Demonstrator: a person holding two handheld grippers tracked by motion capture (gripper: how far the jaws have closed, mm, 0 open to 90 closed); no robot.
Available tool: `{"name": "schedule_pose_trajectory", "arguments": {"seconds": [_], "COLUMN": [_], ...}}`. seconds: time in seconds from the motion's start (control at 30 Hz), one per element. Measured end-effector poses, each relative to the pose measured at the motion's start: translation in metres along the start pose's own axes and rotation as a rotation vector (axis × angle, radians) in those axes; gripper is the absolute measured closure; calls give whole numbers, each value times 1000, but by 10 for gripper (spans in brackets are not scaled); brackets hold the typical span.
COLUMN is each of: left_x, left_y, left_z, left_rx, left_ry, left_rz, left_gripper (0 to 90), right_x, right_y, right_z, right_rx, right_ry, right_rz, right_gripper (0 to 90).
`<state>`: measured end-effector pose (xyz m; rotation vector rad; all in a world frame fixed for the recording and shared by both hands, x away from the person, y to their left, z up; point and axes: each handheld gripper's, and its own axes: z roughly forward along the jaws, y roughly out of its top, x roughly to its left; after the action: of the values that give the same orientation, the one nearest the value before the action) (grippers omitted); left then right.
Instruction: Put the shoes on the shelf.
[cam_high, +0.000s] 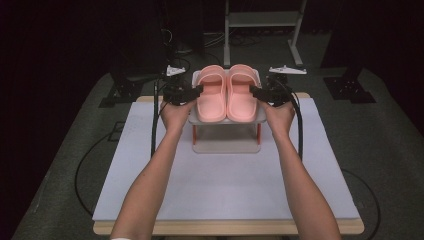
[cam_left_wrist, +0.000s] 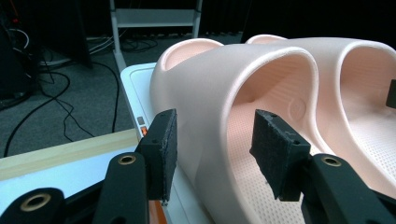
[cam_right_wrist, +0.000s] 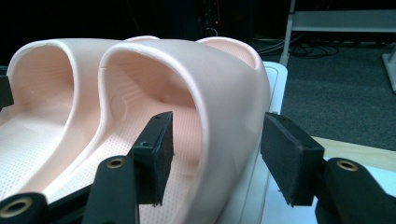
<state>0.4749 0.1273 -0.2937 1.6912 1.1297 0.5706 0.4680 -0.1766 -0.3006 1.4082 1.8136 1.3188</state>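
We keep the two pink slippers (cam_high: 227, 92) side by side on the small rack (cam_high: 226, 144) at the far desk (cam_high: 225, 190) side. Left tool (cam_high: 199, 90) and right tool (cam_high: 254, 90) are released, each straddling an outer strap wall without pressing, so the pair can stay there.

Two pink slippers (cam_high: 226, 92); one white rack (cam_high: 226, 142); two claws (cam_high: 196, 92).

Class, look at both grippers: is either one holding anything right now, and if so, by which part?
Nothing is held. The left gripper straddles the outer strap wall of the left slipper, the right gripper that of the right slipper; the fingers stand apart from the walls.
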Motion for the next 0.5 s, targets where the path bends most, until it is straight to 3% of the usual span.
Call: {"name": "schedule_pose_trajectory", "arguments": {"seconds": [0.5], "left_x": [-4], "left_y": [-6], "left_z": [-9], "left_rx": [-8], "left_ry": [-21], "left_rz": [11], "left_gripper": [489], "right_x": [4], "right_y": [-2], "right_z": [-15], "right_rx": [-16], "right_ry": [36], "right_rz": [-19], "right_gripper": [415]}}
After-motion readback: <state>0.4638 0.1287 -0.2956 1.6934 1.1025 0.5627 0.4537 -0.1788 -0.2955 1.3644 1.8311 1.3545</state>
